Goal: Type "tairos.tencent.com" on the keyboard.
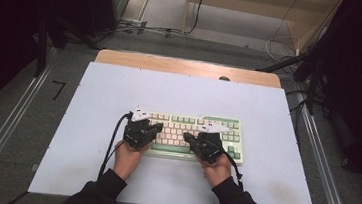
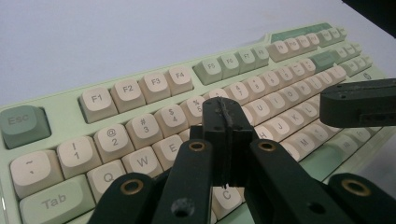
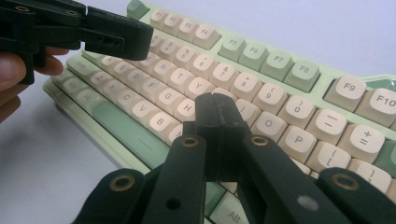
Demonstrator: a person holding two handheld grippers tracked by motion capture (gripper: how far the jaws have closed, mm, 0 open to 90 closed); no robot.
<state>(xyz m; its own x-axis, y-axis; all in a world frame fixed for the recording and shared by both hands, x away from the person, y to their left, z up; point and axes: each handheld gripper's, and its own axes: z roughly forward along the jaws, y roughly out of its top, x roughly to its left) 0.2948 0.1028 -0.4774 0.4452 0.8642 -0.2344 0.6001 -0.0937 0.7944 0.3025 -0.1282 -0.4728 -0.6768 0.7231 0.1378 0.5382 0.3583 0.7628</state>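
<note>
Hovering over the pale-green plastic keyboard with cream keycaps (image 1: 193, 133), which is laid mid-table on the white board (image 1: 91, 123), the black left gripper (image 2: 227, 112) and black right gripper (image 3: 219, 105) are both held clenched on nothing. A neighbouring key could be struck if a blunt closed tip is lowered off-centre, and the keyboard could be nudged sideways by an angled press.

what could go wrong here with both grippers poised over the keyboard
1. Both grippers are shut, and the left gripper tip looks wider than one keycap, so it may press two neighbouring keys of the keyboard at once.
2. The right gripper hangs close over the middle rows near the left one; the tips could knock together.
3. The keyboard lies loose on the white board, so a slanted push might slide it.
</note>
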